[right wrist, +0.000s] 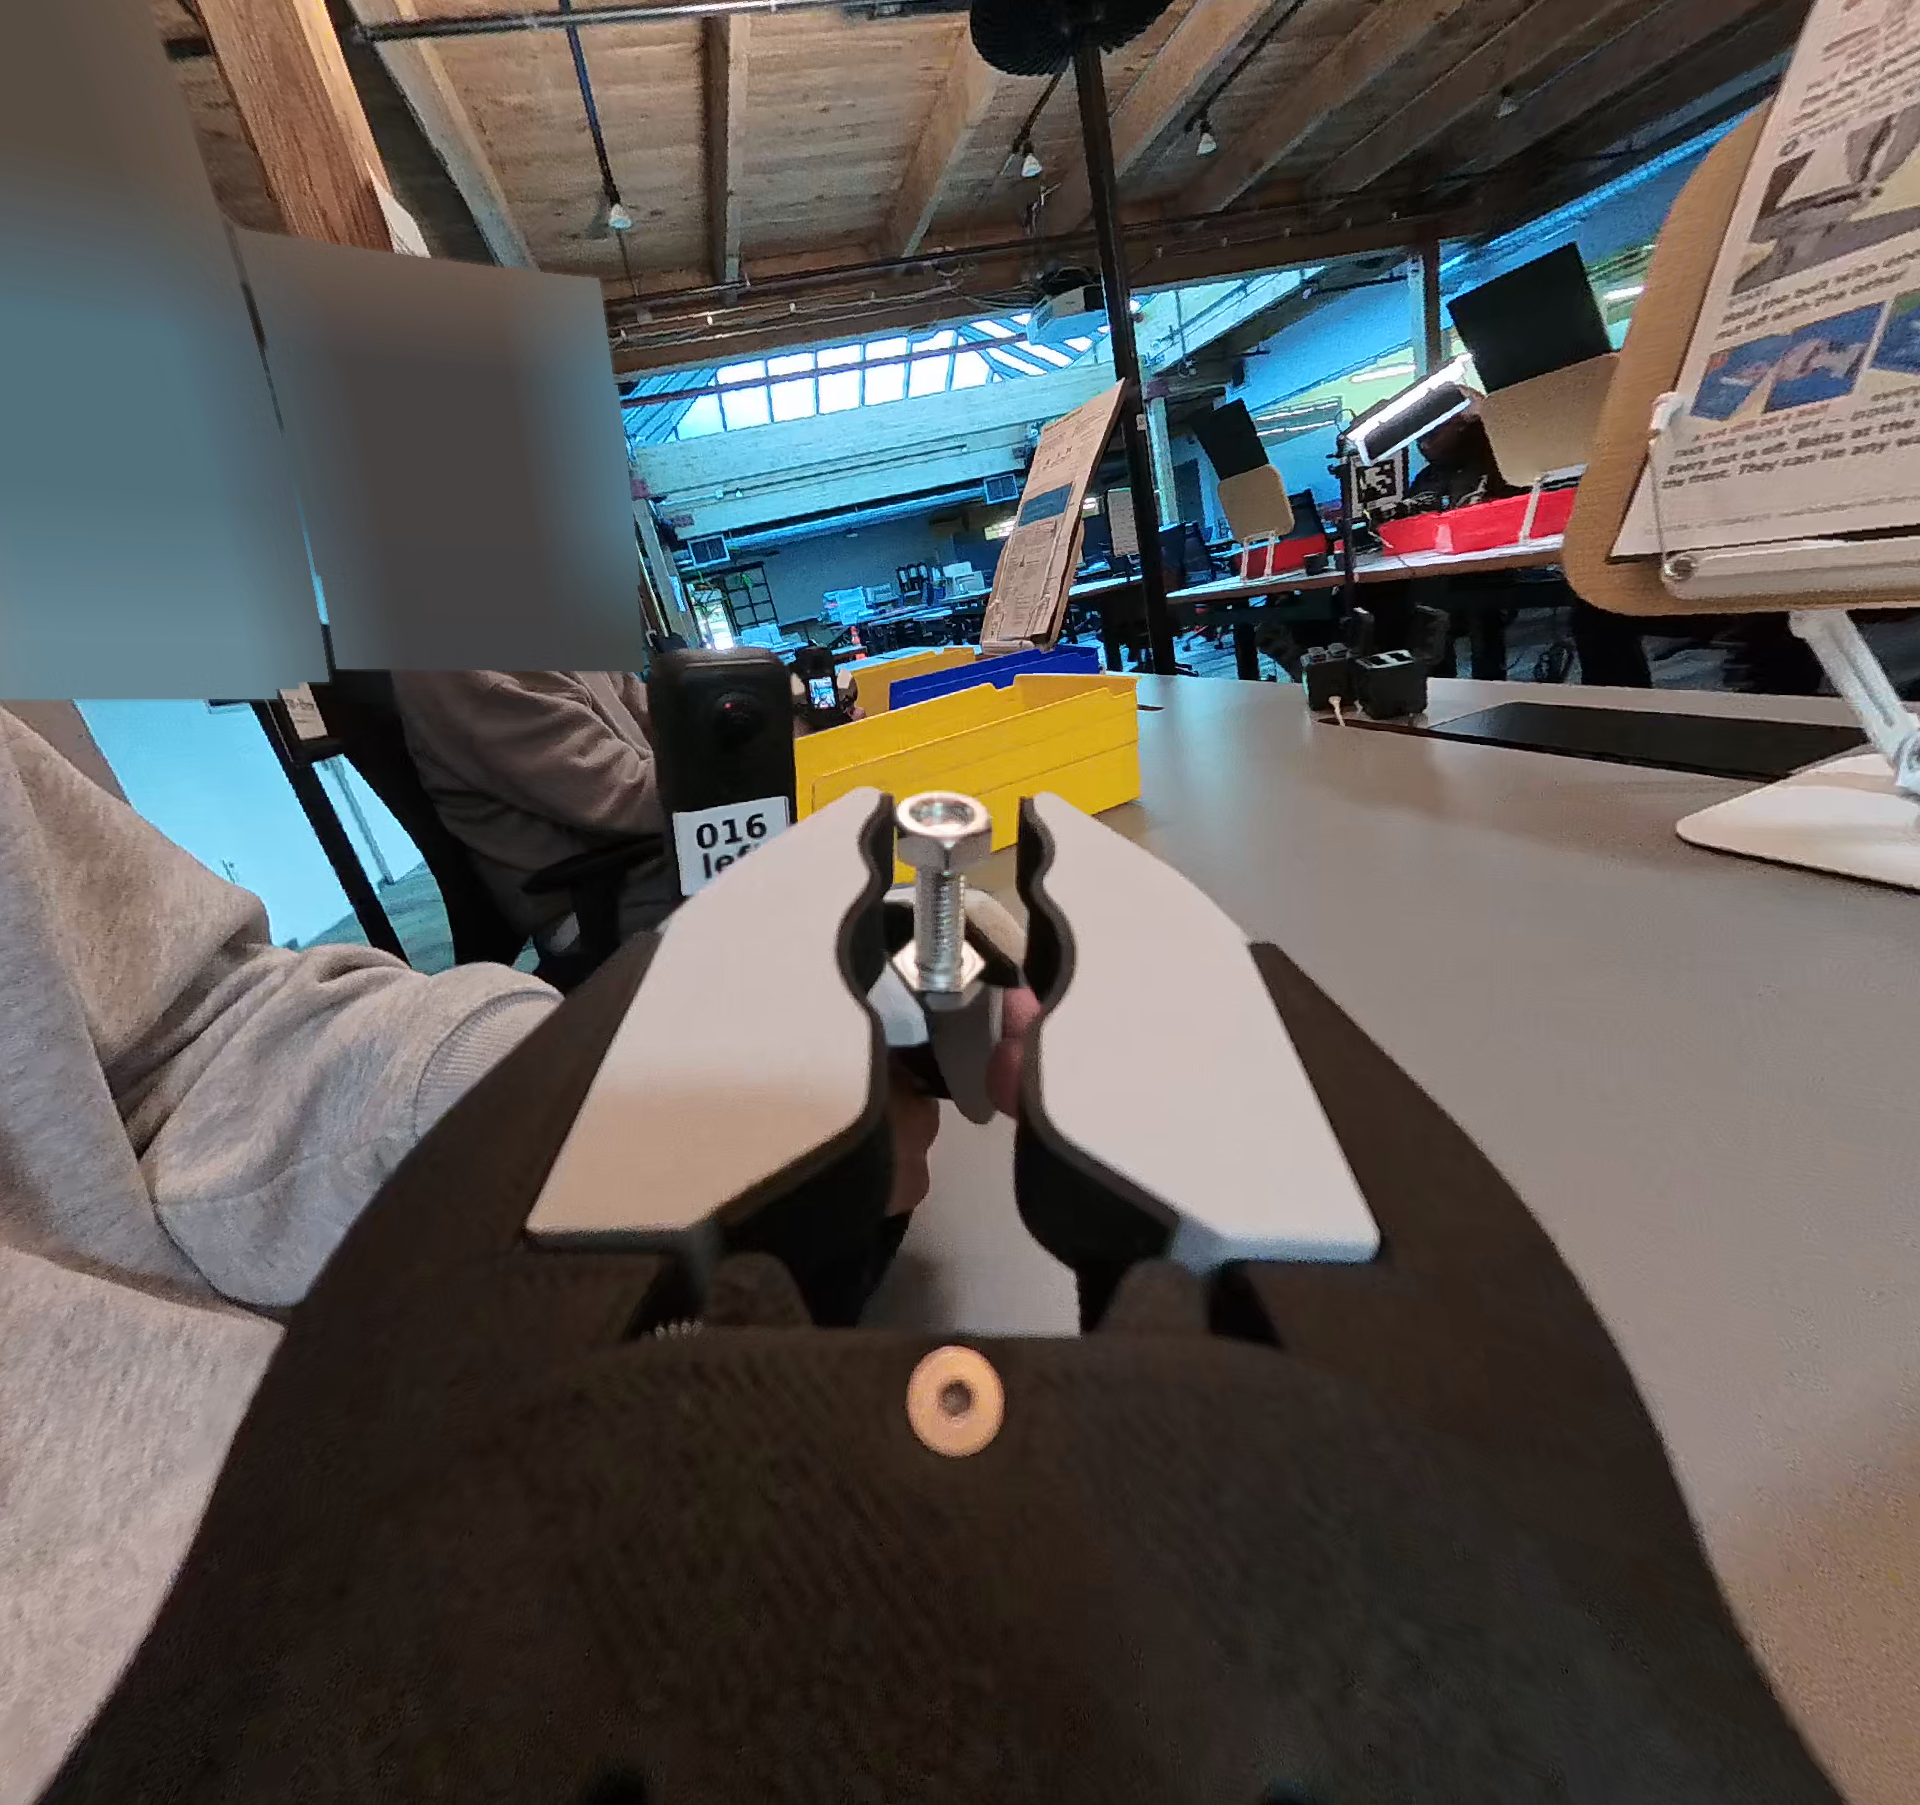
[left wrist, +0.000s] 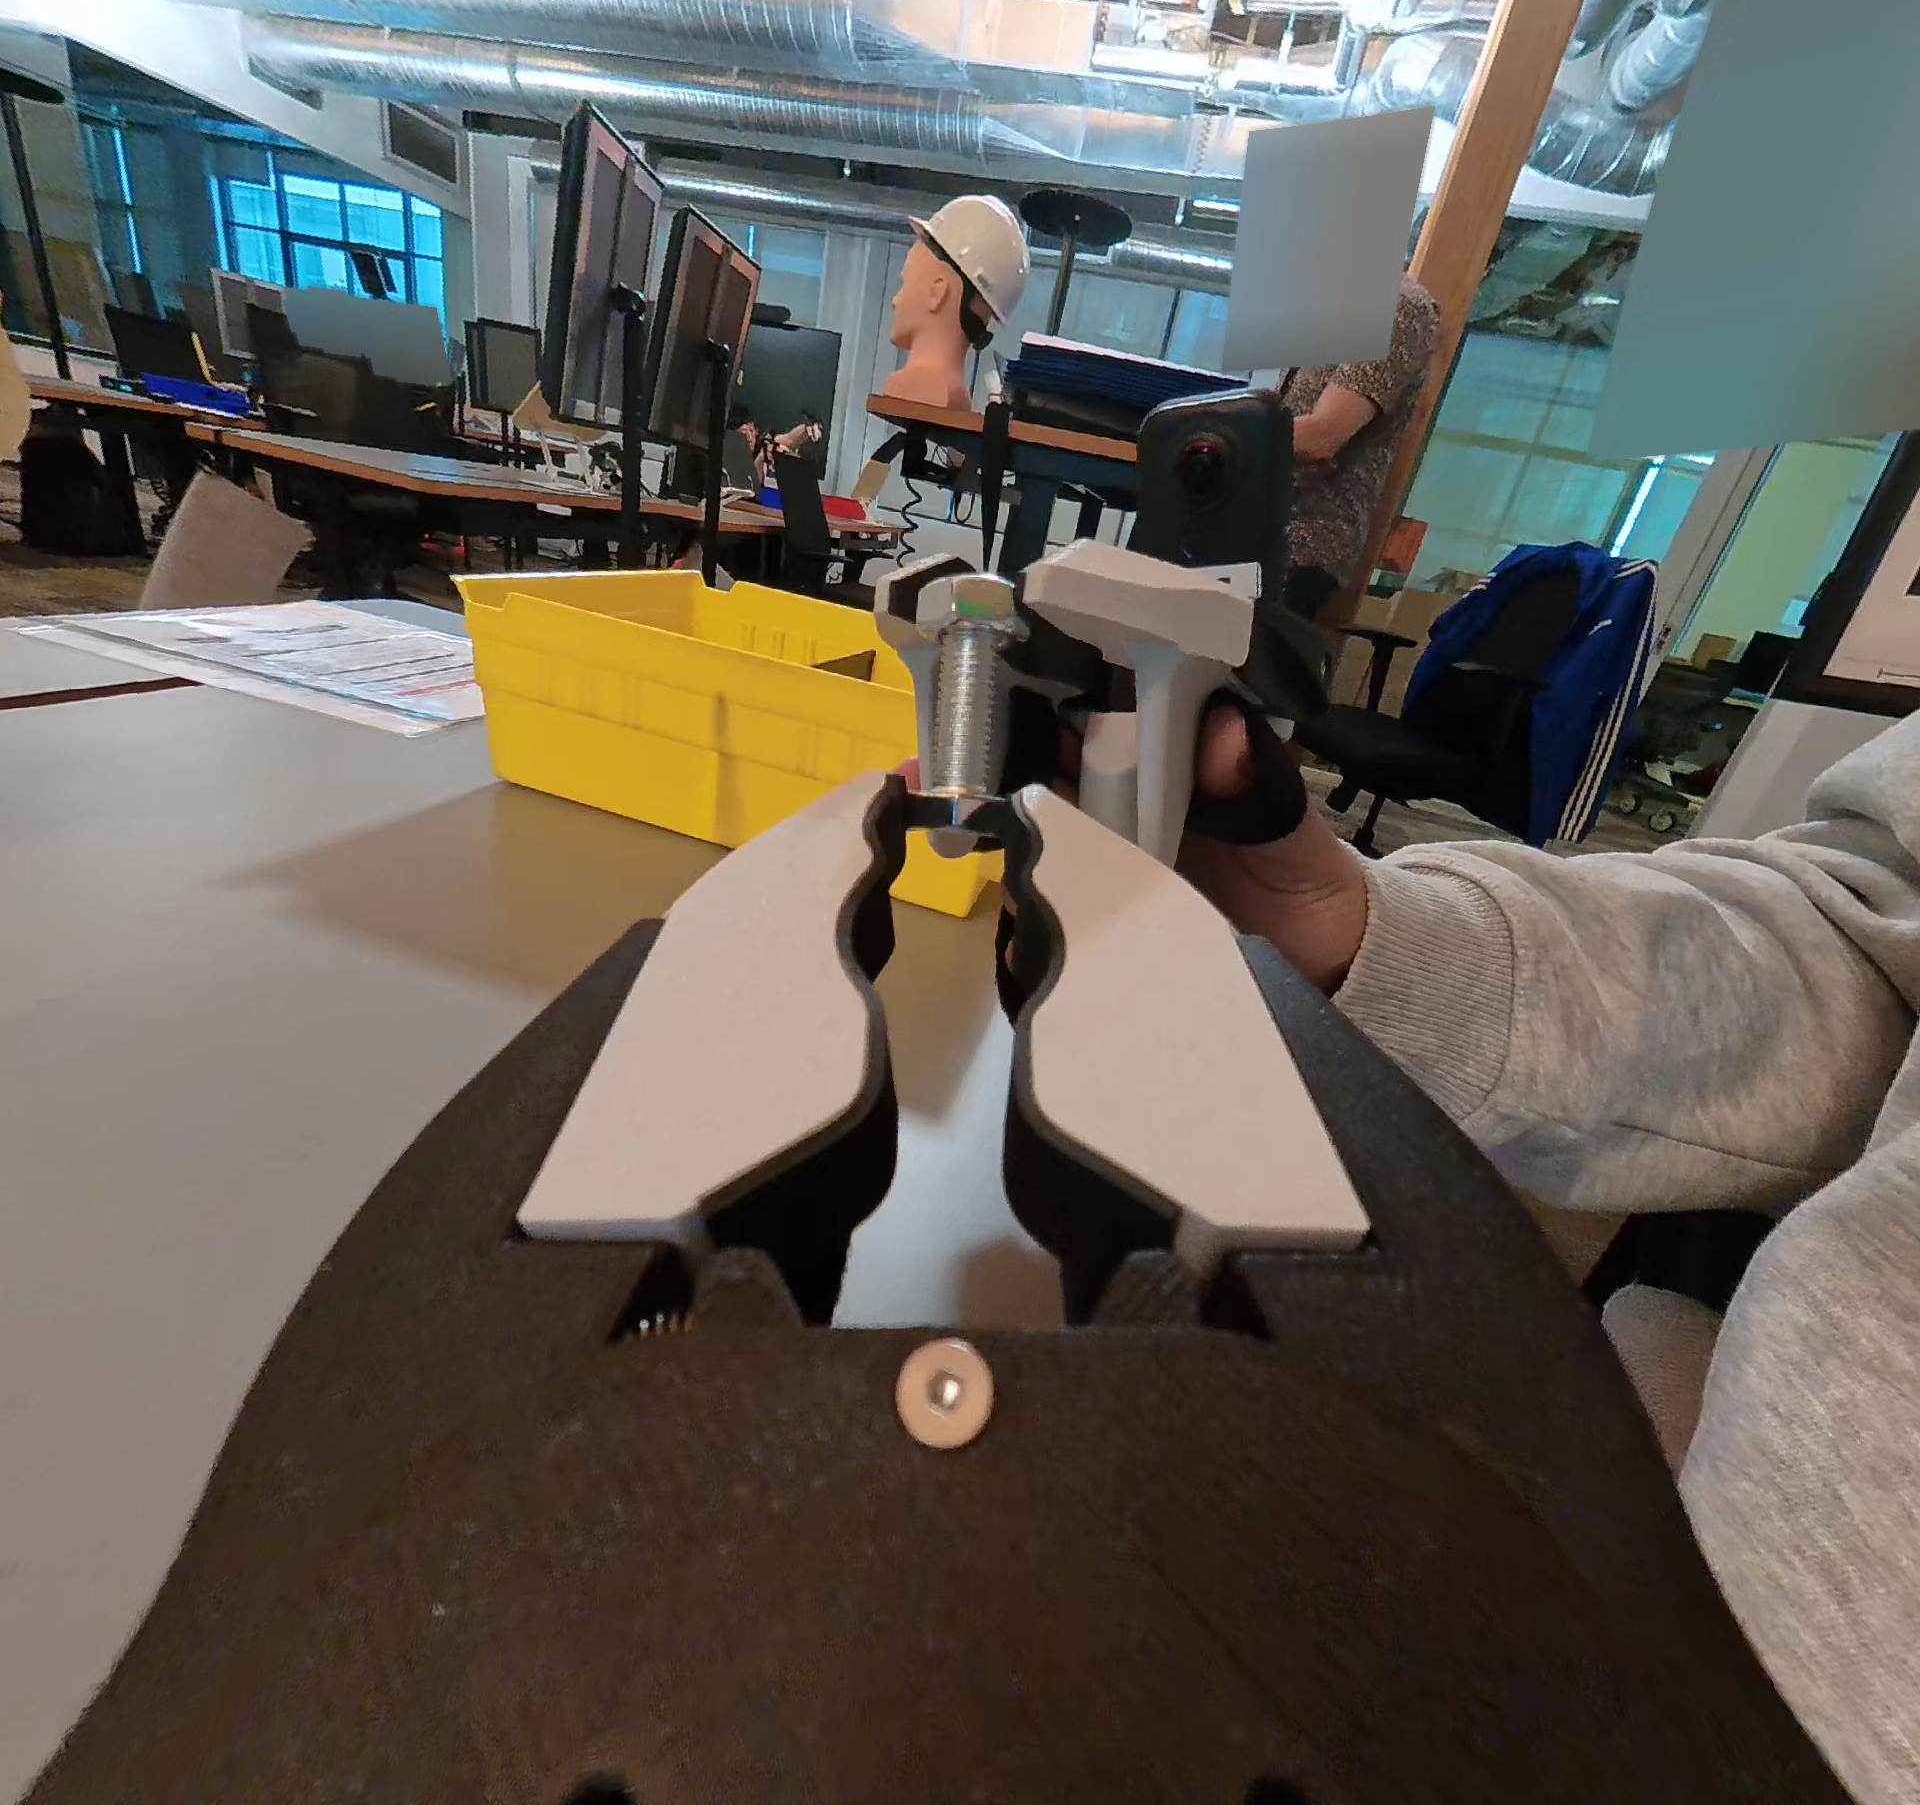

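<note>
Bolt (left wrist: 961, 706) stands upright above the grey table (left wrist: 260, 924), near the yellow bin (left wrist: 665, 706). The left gripper (left wrist: 954, 810) clamps the nut (left wrist: 956, 813) at its lower end. The right gripper (right wrist: 943, 836) is clenched on the bolt's head.

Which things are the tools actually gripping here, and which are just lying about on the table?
Gripped:
- bolt, head held by the right tool
- nut on its thread, held by the left tool

Lying about:
- yellow bin
- blue bin
- laminated sheet
- page stand
</note>
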Tool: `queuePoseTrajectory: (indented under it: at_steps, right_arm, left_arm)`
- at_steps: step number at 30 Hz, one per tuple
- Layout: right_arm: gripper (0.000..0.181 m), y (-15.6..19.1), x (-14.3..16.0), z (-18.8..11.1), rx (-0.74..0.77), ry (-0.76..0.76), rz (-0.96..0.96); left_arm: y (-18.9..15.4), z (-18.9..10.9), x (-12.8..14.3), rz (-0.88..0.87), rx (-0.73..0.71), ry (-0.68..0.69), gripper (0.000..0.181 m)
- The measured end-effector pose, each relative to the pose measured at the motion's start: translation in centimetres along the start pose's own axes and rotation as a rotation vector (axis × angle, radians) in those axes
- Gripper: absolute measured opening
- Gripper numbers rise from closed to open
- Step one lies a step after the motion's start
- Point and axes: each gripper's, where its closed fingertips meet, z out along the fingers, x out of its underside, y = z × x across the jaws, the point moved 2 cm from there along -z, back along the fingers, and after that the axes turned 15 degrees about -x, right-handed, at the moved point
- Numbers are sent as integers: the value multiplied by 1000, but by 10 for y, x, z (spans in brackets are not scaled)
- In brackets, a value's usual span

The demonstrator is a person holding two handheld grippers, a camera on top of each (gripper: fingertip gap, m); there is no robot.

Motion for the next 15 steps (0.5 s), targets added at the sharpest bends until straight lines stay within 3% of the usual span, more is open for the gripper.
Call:
queuePoseTrajectory:
  at_steps: [15]
  right_arm:
    - [16,1,-2,-1,-14,-13,15]
  left_arm:
    - [1,-2,-5,-82,21,-30,19]
